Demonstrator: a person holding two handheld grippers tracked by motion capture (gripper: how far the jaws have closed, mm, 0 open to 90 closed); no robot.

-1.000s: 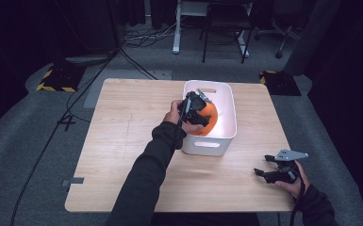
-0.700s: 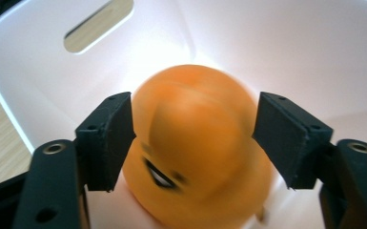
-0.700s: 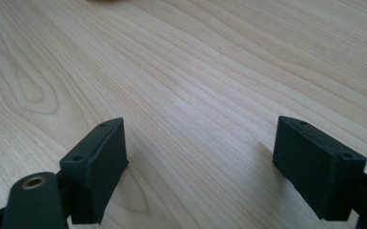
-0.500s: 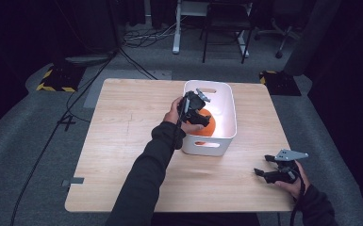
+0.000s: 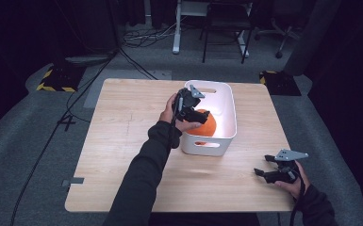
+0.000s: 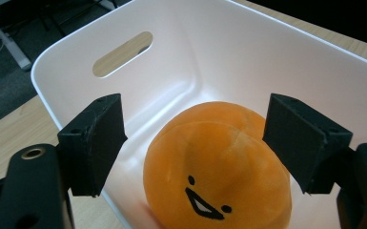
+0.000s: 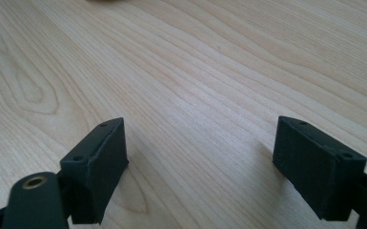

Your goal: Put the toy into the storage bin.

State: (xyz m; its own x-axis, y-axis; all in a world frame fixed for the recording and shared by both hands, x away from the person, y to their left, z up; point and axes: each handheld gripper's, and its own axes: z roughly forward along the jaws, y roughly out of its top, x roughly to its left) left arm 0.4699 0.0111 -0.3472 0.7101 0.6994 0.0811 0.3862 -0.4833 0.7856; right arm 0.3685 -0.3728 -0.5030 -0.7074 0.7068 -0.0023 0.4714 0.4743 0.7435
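Inside the white bin (image 5: 226, 115), 1 orange plush (image 6: 217, 164) lies between spread left gripper (image 6: 195, 138) fingers.

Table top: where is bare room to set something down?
Bare wood lies left of the white bin, and along the near edge between sleeve and right gripper. The bin is crowded: orange plush, left gripper above it.

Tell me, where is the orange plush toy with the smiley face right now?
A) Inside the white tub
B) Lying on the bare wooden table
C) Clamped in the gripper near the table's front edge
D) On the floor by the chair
A: the orange plush toy sits inside the white tub, with the left gripper above it, jaws apart and not pressing on it.
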